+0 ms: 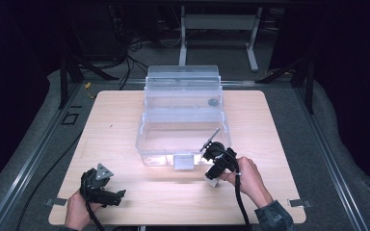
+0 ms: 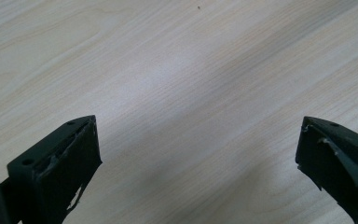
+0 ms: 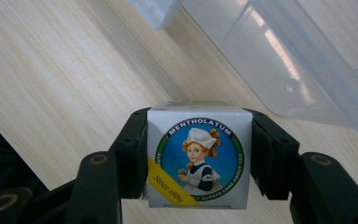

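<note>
Pale wood-grain laminate covers the bench (image 1: 125, 125), a rounded-corner square standing on grey flooring with dark surroundings. Right hand-held gripper (image 3: 199, 156): its two black jaws are clamped on a small box (image 3: 199, 140), one pad on each side wall. The box is white cardboard, cube-like, with crisp edges. Its facing panel carries a round blue emblem with a green and white ring lettered "MENTHOLATUM", a figure in a white cap and apron, and a yellow diagonal band reading "Since 1890". In the high view the box (image 1: 213, 180) sits low over the bench, just in front of a clear plastic bin (image 1: 183, 120) with smooth glossy walls and a stepped, open lid. Left hand-held gripper (image 1: 107, 191): jaws stand wide apart over bare bench with nothing between them.
</note>
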Demonstrator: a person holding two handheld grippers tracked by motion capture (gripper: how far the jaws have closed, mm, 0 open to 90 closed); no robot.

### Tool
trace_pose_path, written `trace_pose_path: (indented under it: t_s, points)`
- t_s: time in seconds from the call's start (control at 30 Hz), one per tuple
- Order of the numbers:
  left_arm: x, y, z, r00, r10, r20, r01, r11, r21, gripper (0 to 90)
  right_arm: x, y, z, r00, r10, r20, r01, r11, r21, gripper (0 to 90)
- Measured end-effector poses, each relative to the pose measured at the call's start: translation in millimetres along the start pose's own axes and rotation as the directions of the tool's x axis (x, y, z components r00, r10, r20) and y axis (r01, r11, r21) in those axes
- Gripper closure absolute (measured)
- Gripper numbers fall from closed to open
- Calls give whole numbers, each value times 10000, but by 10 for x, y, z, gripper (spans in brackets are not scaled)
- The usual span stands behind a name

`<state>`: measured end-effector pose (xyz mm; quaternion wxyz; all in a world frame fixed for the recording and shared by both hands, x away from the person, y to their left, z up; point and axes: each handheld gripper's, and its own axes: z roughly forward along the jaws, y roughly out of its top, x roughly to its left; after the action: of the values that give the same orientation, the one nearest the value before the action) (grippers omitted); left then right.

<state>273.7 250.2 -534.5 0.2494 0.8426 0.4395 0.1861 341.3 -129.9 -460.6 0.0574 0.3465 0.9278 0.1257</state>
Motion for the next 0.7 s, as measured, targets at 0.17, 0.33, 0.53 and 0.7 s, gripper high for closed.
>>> trace_pose_path:
  t_s: [0.17,0.33,0.53,0.7]
  points:
    - [7,-1,6,10000,17,-6,-17,10000,12,0,-2,-3,-53,10000,-14,-66,15,9999,158,458]
    - [9,2,9,10000,7,19,-7,10000,-20,0,-7,-1,-72,10000,51,58,-50,10000,-70,458]
    - [10,1,8,10000,43,18,-43,10000,5,0,-20,12,-117,9999,53,145,-53,10000,0,458]
    - [-5,14,7,10000,51,1,-51,10000,-45,0,-14,24,-181,9994,-14,342,13,10000,10,458]
